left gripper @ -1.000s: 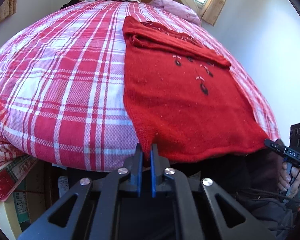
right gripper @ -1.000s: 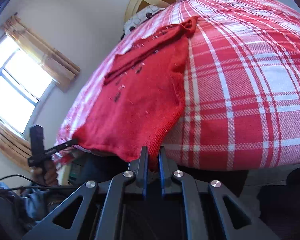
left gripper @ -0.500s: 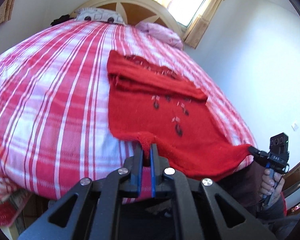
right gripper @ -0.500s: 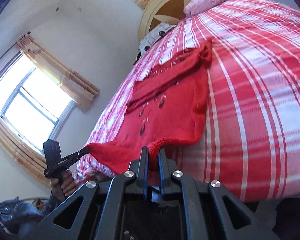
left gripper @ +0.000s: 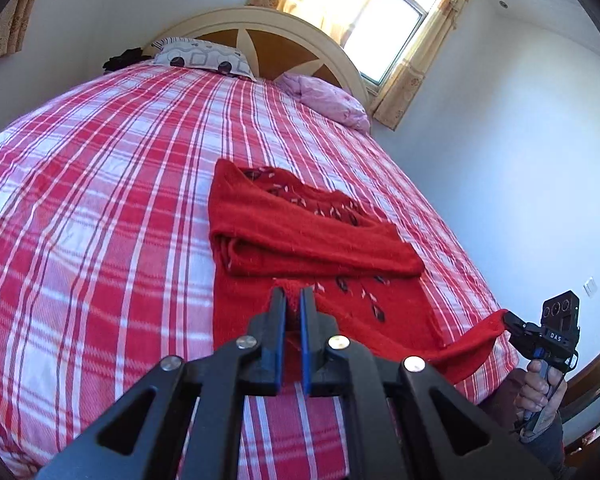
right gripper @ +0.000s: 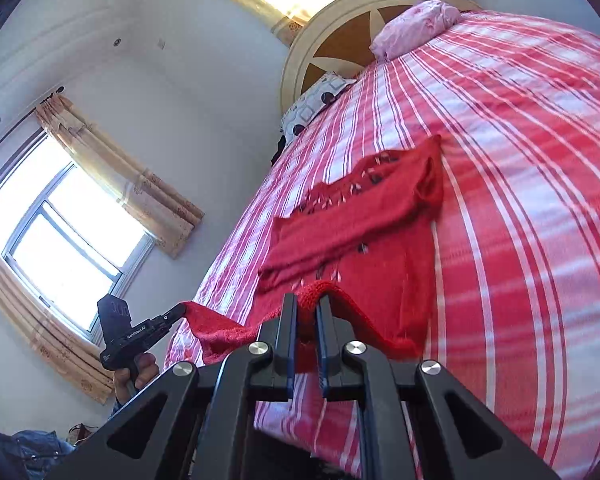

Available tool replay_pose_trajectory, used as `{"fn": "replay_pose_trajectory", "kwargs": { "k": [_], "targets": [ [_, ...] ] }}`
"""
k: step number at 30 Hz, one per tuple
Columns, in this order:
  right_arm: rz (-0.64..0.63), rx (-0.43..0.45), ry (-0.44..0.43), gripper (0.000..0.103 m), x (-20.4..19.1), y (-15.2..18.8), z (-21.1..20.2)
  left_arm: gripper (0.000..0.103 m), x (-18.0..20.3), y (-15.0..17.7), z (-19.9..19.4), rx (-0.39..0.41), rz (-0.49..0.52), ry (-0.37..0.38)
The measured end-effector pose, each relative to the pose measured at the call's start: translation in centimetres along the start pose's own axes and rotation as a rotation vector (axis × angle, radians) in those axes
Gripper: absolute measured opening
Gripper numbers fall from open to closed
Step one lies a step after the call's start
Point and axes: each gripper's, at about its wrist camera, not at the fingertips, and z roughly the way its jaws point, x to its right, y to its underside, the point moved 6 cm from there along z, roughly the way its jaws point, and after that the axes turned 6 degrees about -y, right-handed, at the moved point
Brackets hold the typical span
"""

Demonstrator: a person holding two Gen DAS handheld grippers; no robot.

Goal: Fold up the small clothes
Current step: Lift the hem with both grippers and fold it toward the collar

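- Left gripper (left gripper: 293, 300): we read "DAS" on the other unit; its fingers clench the red sweater (left gripper: 300, 240) hem.
- Right gripper (right gripper: 307, 308): clenched likewise; hem now lifted above the bed (left gripper: 100, 200).

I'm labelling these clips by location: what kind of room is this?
Most likely a home bedroom: a bed under a red plaid cover, pillows against an arched headboard, and a curtained window.

The red sweater (left gripper: 320, 240)'s near hem hides behind the gripper bodies; the plaid bedspread (right gripper: 540, 200) blurs toward the right edge.
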Motion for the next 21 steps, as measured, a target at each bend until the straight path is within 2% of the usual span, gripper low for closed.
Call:
{"fn": "replay_pose_trajectory", "kwargs": {
  "k": [6,13,21],
  "targets": [
    [-0.007,0.016,0.02,0.008,0.8,-4.5,2.3,0.007,0.3,-3.2,2.2,0.024,0.025,-0.022],
    [0.019,0.021,0.045,0.008,2.3,-8.9,5.2,0.006,0.1,-7.3,6.6,0.002,-0.024,-0.026],
    [0.028,0.02,0.079,0.008,4.0,-14.0,8.3,0.006,0.1,-11.5,10.2,0.0,-0.036,-0.039]
  ]
}}
